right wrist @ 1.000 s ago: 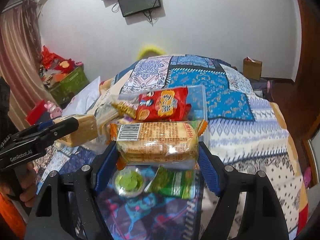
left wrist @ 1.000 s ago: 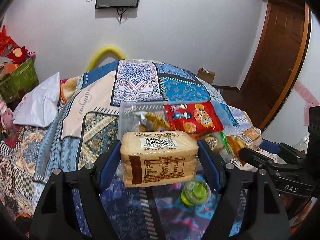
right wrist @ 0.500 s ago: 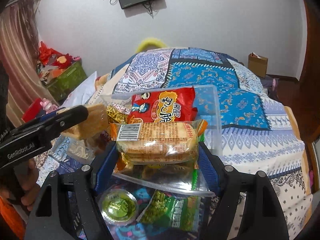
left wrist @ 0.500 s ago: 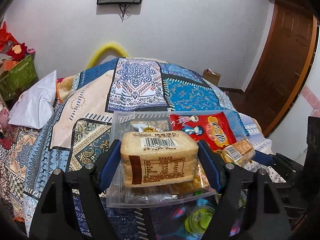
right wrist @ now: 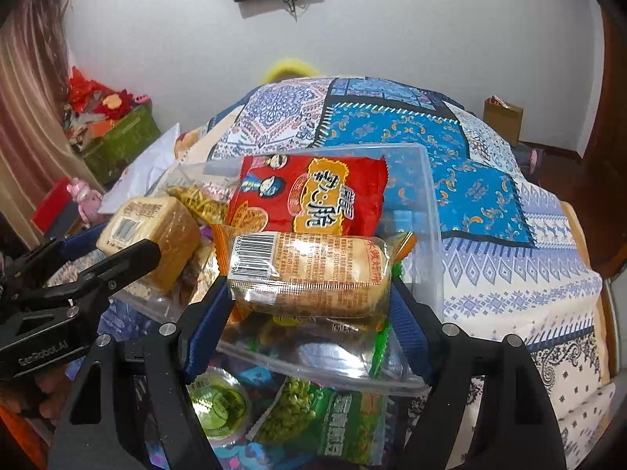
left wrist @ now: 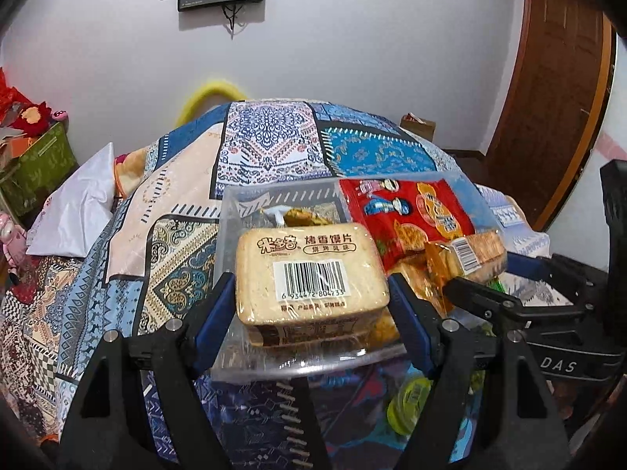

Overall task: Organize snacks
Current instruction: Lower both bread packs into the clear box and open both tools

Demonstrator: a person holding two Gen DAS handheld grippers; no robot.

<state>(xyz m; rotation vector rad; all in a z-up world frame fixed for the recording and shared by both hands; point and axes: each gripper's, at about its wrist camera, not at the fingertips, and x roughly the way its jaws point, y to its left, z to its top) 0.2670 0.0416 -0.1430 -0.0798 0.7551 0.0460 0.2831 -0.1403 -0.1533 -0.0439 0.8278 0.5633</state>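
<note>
- from the left wrist: clamping a toast-slice packet (left wrist: 309, 270) in the left gripper (left wrist: 311, 293), jaws roughly mid-wide, blue pads pressed on both short sides, barcode face up.
- holding it just over the near part of the clear box (left wrist: 243, 211), which sits on the patterned bedspread (left wrist: 266, 145); probably poised there to be lowered in beside what is already inside.
- already in the box: a red snack bag (left wrist: 407, 211) leaning on the far wall, with a yellowish snack behind the packet.
- to the right, close by, the right gripper (left wrist: 490, 286) carrying a cracker packet (left wrist: 474, 250) over the same box, likely so both go in side by side.
- from the right wrist: gripping the cracker packet (right wrist: 313, 270) lengthwise in the right gripper (right wrist: 309, 305), pads touching both ends; jaws just eased a little wider with the packet between them, and slightly tilted now, seemingly on the point of release.
- hanging over the near right part of the clear box (right wrist: 427, 196), in front of the red snack bag (right wrist: 309, 196).
- at left, the left gripper (right wrist: 113, 246) with the toast-slice packet (right wrist: 156, 231) over the box's other side.
- not yet boxed, on the bedspread below: a green pea bag (right wrist: 333, 419) and a green cup (right wrist: 219, 403).
</note>
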